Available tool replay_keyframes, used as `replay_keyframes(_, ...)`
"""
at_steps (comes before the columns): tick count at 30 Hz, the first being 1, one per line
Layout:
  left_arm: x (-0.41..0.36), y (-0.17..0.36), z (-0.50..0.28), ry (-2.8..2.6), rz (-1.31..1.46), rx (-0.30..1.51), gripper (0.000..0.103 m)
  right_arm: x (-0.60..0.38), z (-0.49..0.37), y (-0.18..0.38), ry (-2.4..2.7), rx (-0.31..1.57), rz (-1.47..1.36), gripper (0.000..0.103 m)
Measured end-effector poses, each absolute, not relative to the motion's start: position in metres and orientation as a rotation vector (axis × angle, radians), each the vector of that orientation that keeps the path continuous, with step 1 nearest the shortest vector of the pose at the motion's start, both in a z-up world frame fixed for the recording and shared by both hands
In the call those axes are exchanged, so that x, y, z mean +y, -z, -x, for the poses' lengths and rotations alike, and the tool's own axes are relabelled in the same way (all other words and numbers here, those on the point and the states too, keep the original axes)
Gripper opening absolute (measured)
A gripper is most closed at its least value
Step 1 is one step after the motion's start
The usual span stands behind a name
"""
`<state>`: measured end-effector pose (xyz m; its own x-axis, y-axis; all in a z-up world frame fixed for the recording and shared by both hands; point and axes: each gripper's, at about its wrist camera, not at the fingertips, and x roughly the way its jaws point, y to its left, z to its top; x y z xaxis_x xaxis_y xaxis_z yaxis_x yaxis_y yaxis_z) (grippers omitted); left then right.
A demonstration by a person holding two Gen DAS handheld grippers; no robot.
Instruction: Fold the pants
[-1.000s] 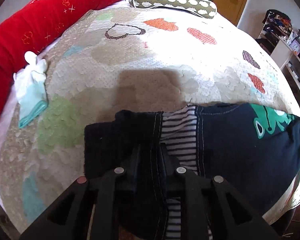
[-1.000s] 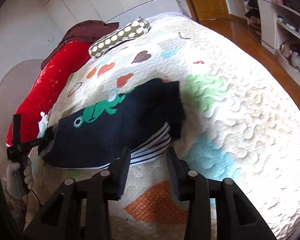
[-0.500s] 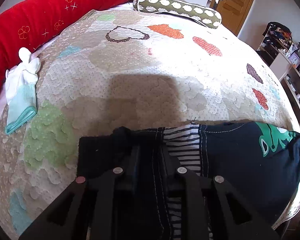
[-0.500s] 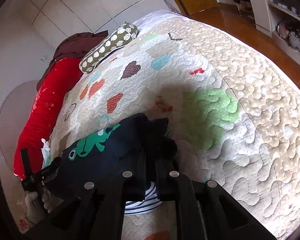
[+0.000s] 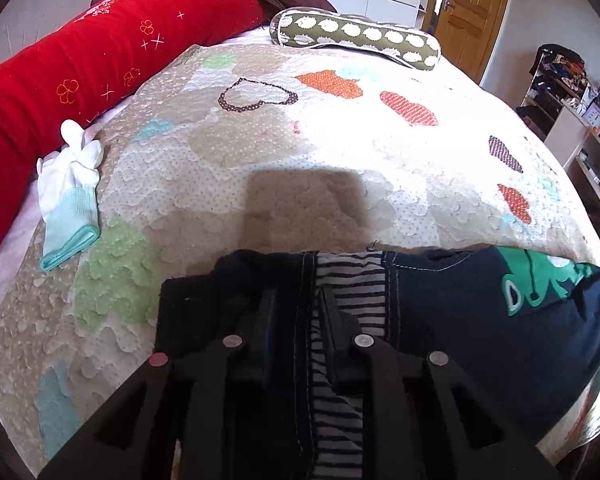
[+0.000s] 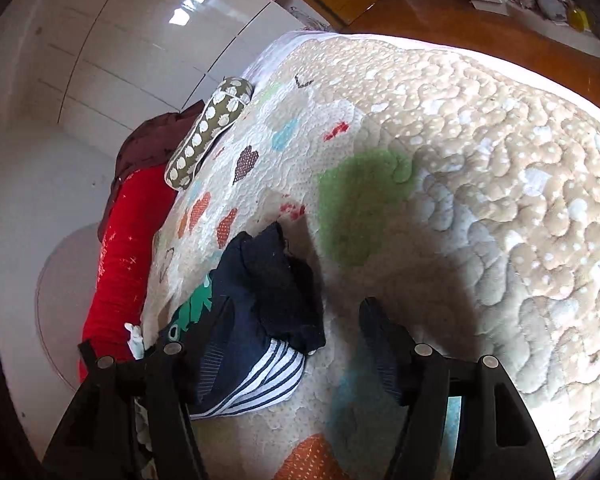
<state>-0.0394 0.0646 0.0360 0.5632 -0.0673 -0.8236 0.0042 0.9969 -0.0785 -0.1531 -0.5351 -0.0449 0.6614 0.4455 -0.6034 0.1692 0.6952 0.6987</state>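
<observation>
Two grippers on one garment. Left gripper [image 5: 296, 312] is clamped on the pants [image 5: 480, 320] at the seam beside the striped lining [image 5: 352, 280], fabric pinched between its fingers. Right gripper [image 6: 296, 344] has its jaws spread wide with nothing between them; the left finger touches or sits just over the dark cloth, the right finger rests over bare quilt [image 6: 480, 160].

Pants lie at the near edge of the bed, navy with a green frog print [image 5: 540, 276], bunched at the end near the right gripper, lining showing. Progress, judged: early to midway. The garment looks doubled over but lumpy, edges not squared, and a final fold plus smoothing are still left.

Containers: none in view, so nothing to report inside any.

Further off: white-and-mint glove [image 5: 70, 196] on the quilt's left side, well apart from the pants. Beyond it, a red bolster [image 5: 100, 52] along the edge, then a dotted olive pillow [image 5: 356, 36] at the far end.
</observation>
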Motion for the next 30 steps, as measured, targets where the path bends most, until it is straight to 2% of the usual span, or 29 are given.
replay_keyframes(1,0.065,-0.042,0.044,0.041,0.074,0.963,0.019,-0.527,0.146,0.046,-0.179,0.877,-0.772,0.067)
replay_keyframes(2,0.066,-0.05,0.05,0.04,0.08,0.951,0.02,-0.518,0.141,0.046,-0.177,0.895,-0.726,0.049)
replay_keyframes(3,0.068,-0.057,0.056,0.041,0.091,0.94,0.02,-0.51,0.136,0.045,-0.164,0.915,-0.673,0.022)
replay_keyframes(8,0.072,-0.082,0.081,0.086,0.165,0.913,0.029,-0.51,0.139,0.048,-0.14,0.911,-0.642,0.017)
replay_keyframes(12,0.045,-0.091,0.076,0.202,0.159,0.944,0.03,-0.516,0.144,0.053,-0.168,0.892,-0.683,0.018)
replay_keyframes(18,-0.049,-0.101,0.046,0.442,0.079,1.012,0.046,-0.514,0.16,0.05,-0.16,0.837,-0.668,0.042)
replay_keyframes(21,-0.111,-0.097,0.029,0.563,0.023,1.055,0.047,-0.511,0.167,0.05,-0.158,0.823,-0.653,0.048)
replay_keyframes(26,-0.212,-0.08,0.002,0.725,-0.098,1.127,0.047,-0.507,0.171,0.051,-0.161,0.793,-0.634,0.049)
replay_keyframes(30,-0.262,-0.055,-0.017,0.804,-0.147,1.235,0.047,-0.511,0.174,0.055,-0.176,0.769,-0.671,0.05)
